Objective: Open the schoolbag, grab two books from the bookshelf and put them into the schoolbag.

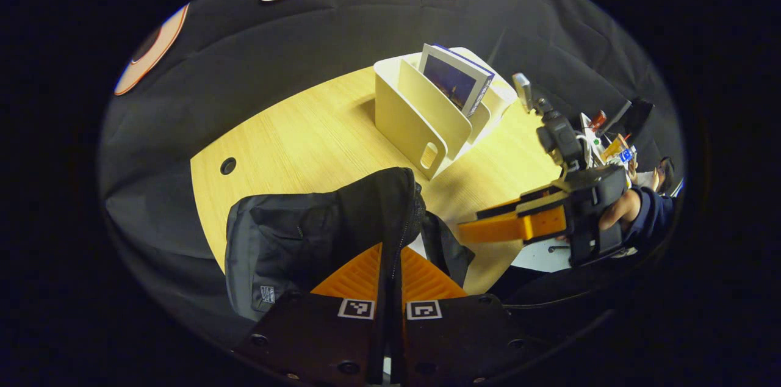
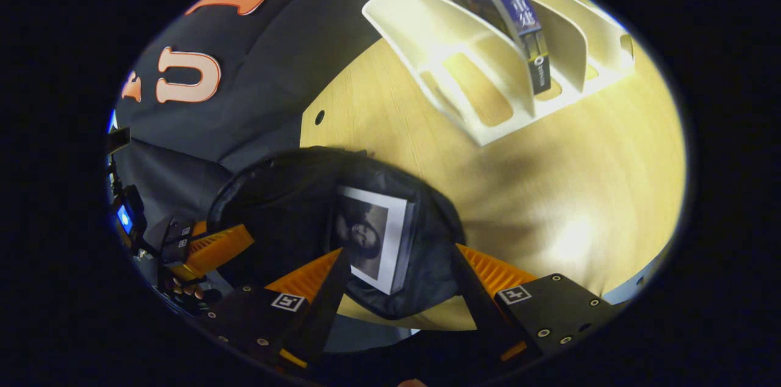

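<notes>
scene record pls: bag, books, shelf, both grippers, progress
schoolbag: open, on table
book in bag: one, sticking out of the opening
bookshelf: one book leaning in a slot
left gripper: shut on the schoolbag's edge
right gripper: open, around the bagged book
progress: second book not yet taken

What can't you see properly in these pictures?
- Inside of the schoolbag, right gripper view: one book shows in its mouth; anything beneath is hidden by the book and the dark fabric.
- Bookshelf, left gripper view: its dividers hide the lower part of the book standing in it.
- Left hand-held gripper: the bag's edge covers its fingertips, so the grip is unclear.
</notes>
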A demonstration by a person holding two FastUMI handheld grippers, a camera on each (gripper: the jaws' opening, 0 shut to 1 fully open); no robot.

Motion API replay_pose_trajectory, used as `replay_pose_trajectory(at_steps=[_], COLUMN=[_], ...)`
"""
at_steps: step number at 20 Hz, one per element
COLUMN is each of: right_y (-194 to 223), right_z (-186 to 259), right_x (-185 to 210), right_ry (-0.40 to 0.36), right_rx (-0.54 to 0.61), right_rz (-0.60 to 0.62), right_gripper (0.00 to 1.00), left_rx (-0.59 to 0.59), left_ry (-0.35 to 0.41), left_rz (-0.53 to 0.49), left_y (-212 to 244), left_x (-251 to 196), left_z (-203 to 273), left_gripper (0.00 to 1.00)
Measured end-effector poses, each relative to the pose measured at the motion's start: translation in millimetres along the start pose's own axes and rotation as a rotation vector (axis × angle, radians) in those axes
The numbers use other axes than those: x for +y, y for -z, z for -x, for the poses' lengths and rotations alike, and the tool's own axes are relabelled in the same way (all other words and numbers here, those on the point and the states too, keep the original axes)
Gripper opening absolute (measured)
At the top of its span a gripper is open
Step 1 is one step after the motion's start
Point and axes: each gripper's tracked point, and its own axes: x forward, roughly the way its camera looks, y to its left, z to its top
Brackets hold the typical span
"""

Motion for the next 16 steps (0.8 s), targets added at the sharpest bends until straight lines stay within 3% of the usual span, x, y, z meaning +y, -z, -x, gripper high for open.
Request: replay_pose_trajectory(at_steps=[6,16], right_y=[-36.1,-104.7], right_z=[46.8,96.1], right_x=[-25.1,-31.8], right_ry=[0.074,0.175], right_rx=[0.009,0.034], right_rz=[0.115,0.314], right_gripper=[0.98,0.99], left_rx=[0.011,0.010], left_ry=[-0.030,-0.044], left_rz=[0.028,0.094], left_y=[2.3,4.4], left_x=[-3.2,-4.8], left_z=[-3.6,-10.5], left_gripper=[0.05,0.05])
